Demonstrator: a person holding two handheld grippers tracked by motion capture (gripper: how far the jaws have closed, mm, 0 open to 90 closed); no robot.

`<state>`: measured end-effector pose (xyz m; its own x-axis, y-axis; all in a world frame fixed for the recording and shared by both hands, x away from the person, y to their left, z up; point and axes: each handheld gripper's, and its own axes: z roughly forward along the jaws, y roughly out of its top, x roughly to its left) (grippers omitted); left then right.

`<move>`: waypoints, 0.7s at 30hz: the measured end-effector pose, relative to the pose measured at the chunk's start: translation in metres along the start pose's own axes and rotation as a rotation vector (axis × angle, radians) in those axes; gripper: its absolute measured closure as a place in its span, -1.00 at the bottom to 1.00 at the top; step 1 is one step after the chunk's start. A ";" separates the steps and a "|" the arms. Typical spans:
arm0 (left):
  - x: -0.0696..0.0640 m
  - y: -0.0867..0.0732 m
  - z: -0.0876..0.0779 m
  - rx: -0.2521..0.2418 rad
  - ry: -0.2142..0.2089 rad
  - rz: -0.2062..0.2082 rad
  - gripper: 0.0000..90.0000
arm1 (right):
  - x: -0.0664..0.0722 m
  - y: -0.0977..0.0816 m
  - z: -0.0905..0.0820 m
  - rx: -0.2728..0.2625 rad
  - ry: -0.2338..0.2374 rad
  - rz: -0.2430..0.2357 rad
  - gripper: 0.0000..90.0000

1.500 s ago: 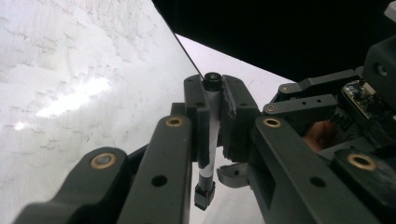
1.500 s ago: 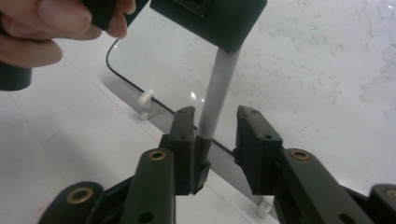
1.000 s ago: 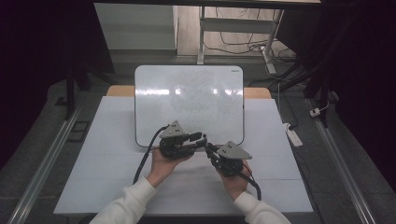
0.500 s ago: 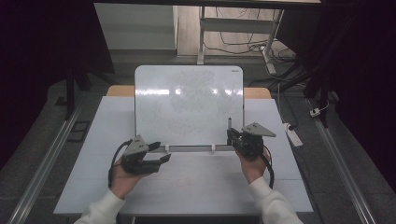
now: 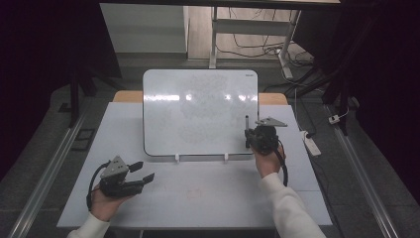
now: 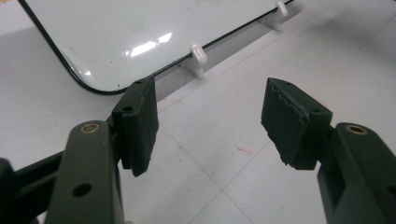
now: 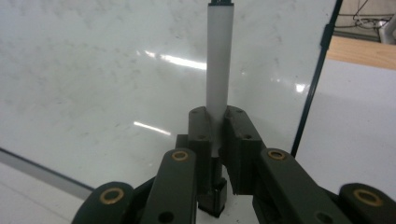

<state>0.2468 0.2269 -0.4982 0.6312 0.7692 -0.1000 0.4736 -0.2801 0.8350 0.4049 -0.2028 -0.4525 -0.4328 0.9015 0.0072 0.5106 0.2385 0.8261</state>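
The marker (image 7: 218, 60) stood clamped in our right tongs (image 5: 253, 139), its white barrel pinched between the two pads and its long axis running straight on from the tongs toward twelve o'clock, the dark tip end up and the butt end poking out below the pads in the right gripper view. We saw it in the high view as a thin dark stick (image 5: 246, 130) just at the right-hand part of the whiteboard (image 5: 198, 111), near the board's lower right corner; whether the tip touched the surface we could not tell. The board leaned back on two small white clips (image 5: 177, 157) at its bottom edge, its face carrying only faint grey smears. From the marker, the whole writing surface lay toward nine and ten o'clock, so we judged the coming stroke to turn on how squarely the tip faced that surface, and the right hand was plainly the nearer one. Our left tongs (image 5: 141, 171) hung well apart at about seven o'clock from the board, low over the tabletop (image 5: 208, 198), jaws having just been opening, nothing between them, pointing toward the board's lower left corner (image 6: 88, 86). The board's black right edge (image 7: 317, 79) ran just beside the marker, with bare tabletop beyond it, leaving little margin at three o'clock but plenty of room leftward.
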 end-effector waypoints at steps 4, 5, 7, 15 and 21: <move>0.001 -0.001 0.001 0.006 -0.004 0.000 -0.17 | -0.003 0.001 0.007 0.007 -0.009 0.018 0.79; 0.001 -0.002 0.002 0.007 -0.003 -0.001 -0.17 | -0.004 0.001 0.009 0.008 -0.011 0.018 0.79; 0.001 -0.002 0.002 0.009 -0.004 -0.003 -0.17 | -0.005 0.001 0.013 0.011 -0.022 0.027 0.78; 0.002 -0.004 0.002 0.010 -0.002 -0.009 -0.18 | -0.005 0.001 0.016 -0.005 -0.036 0.032 0.72; 0.002 -0.005 0.001 0.008 0.000 -0.006 -0.18 | -0.005 0.001 0.010 -0.035 -0.046 0.007 0.49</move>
<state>0.2464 0.2291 -0.5028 0.6284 0.7708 -0.1046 0.4822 -0.2806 0.8299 0.4152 -0.2040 -0.4574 -0.3945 0.9188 -0.0124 0.4863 0.2202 0.8456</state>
